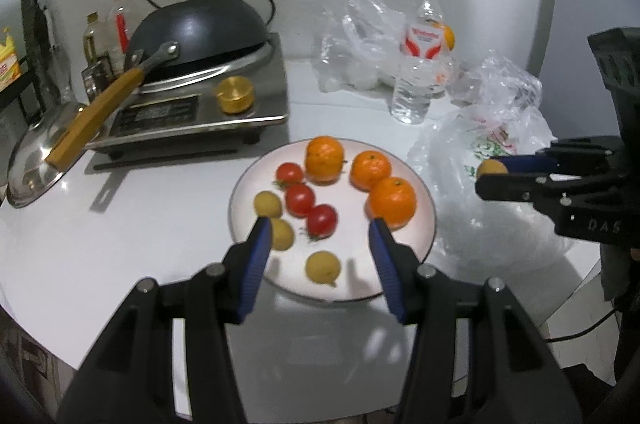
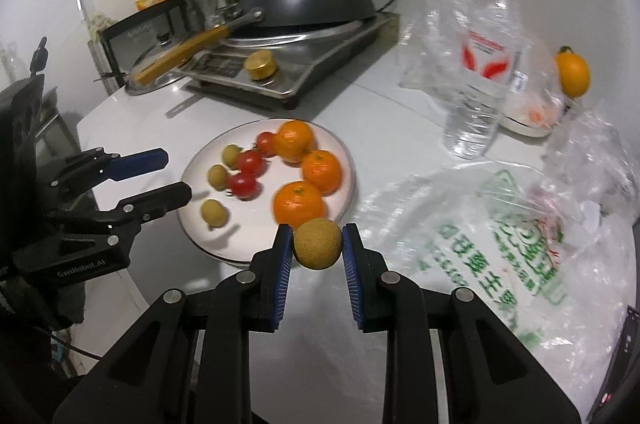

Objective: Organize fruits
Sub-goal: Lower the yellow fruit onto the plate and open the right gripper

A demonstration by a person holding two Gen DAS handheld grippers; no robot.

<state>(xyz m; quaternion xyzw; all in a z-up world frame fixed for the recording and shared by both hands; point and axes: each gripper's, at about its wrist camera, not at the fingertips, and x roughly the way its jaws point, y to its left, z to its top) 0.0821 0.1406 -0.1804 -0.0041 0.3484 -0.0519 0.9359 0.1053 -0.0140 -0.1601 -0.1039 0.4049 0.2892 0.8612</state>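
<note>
A white plate holds three oranges, three red tomatoes and three small yellow-brown fruits. My left gripper is open and empty, hovering over the plate's near side. My right gripper is shut on a small yellow-brown fruit, just past the plate's near right edge. It shows in the left wrist view at the right with the fruit, above a plastic bag.
A printed plastic bag lies right of the plate. A water bottle, clear bags and another orange fruit stand behind. A stove with an upturned wok and a lid sit at the left.
</note>
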